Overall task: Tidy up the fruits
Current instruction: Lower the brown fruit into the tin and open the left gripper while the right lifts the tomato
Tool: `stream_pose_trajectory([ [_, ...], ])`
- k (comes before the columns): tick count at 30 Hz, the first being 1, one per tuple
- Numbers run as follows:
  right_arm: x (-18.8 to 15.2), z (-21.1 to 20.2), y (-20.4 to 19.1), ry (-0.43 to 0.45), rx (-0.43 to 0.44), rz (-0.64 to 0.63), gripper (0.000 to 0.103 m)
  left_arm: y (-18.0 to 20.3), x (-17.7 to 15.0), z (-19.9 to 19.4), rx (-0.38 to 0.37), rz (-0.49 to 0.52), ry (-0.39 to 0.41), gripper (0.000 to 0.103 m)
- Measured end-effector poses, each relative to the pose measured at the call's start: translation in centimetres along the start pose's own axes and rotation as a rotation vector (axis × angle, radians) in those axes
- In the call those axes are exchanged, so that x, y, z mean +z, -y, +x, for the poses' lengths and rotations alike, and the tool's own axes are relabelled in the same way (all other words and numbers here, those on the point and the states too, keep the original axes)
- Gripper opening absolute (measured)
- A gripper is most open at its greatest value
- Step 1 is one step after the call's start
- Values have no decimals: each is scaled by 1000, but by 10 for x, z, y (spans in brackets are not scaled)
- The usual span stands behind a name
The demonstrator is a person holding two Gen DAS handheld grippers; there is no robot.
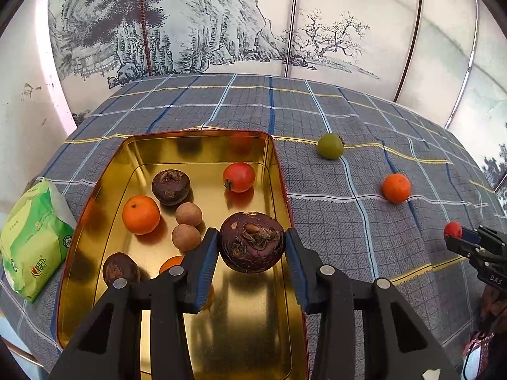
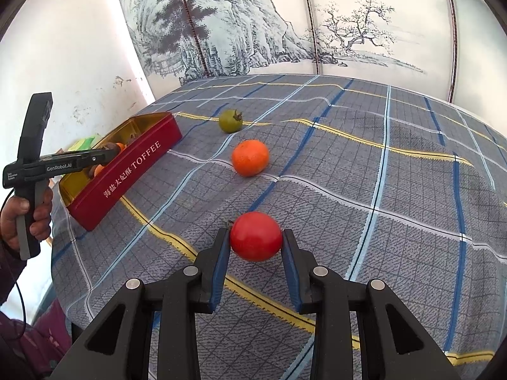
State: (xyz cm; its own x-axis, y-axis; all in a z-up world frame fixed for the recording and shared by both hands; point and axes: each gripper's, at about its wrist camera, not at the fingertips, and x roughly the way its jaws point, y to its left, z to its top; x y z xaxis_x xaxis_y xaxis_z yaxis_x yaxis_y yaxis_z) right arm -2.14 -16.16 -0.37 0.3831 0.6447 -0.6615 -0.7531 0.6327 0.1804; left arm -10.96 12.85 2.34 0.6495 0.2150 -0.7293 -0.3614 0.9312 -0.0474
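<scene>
A green packet (image 1: 35,240) lies far left of the left tongs (image 1: 252,243), beside a gold-lined red tin (image 1: 279,171); these tongs are clamped on a dark brown water chestnut (image 1: 252,242) above the tin floor, with other fruits (image 1: 141,214) beyond and left; the right tongs (image 2: 256,237) are clamped on a red tomato (image 2: 256,236); an orange mandarin (image 2: 250,157) and a green fruit (image 2: 230,121) lie beyond it on the checked cloth (image 2: 380,174).

Ink-landscape screen (image 1: 196,31) behind plaid tablecloth (image 1: 317,110)
</scene>
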Motion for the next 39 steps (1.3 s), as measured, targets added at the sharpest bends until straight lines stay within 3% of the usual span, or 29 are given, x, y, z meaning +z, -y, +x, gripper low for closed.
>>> stream_pose_trajectory([
  [9, 0, 1, 3, -6, 3, 11, 34, 5, 1, 0, 35, 23, 16, 39],
  [14, 0, 1, 3, -6, 3, 10, 34, 9, 2, -7, 81, 53, 55, 54],
  [20, -1, 3, 4, -3, -1, 16, 34, 12, 0, -13, 99, 63, 73, 65],
  [29, -4, 0, 3, -2, 3, 45, 34, 22, -5, -24, 144, 94, 97, 72],
  [39, 8, -10, -26, 25, 49, 18, 34, 19, -11, -36, 176, 89, 114, 80],
])
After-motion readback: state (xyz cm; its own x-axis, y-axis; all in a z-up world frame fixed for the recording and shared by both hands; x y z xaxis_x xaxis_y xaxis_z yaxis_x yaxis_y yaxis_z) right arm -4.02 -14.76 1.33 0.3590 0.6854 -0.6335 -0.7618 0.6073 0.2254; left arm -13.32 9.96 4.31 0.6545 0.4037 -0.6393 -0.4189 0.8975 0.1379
